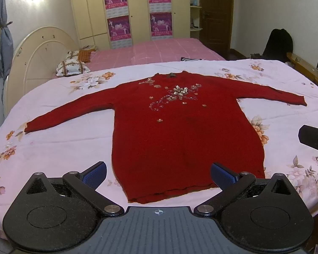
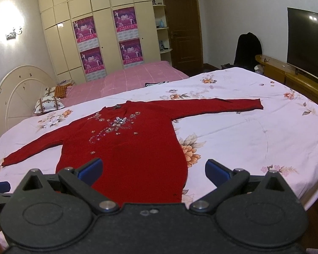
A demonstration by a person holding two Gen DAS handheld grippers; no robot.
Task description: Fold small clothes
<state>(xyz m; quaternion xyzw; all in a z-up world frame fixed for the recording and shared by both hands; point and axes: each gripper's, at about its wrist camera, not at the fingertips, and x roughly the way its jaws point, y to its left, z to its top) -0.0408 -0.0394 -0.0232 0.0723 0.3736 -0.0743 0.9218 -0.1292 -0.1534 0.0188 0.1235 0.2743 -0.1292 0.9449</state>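
A red long-sleeved sweater (image 1: 180, 131) with sequin flowers on the chest lies flat, front up, on a white floral sheet (image 1: 70, 148), sleeves spread to both sides, hem toward me. It also shows in the right wrist view (image 2: 133, 148). My left gripper (image 1: 159, 174) is open and empty, hovering above the hem. My right gripper (image 2: 153, 170) is open and empty above the sweater's lower right side. Part of the right gripper's body (image 1: 313, 140) shows at the right edge of the left wrist view.
A pink bed (image 2: 137, 74) with pillows (image 1: 72, 66) lies behind the sheet. A cream wardrobe (image 2: 99, 31) with posters stands at the back. A dark TV (image 2: 307, 42) on a wooden bench and a black garment on a chair (image 2: 248, 48) are at right.
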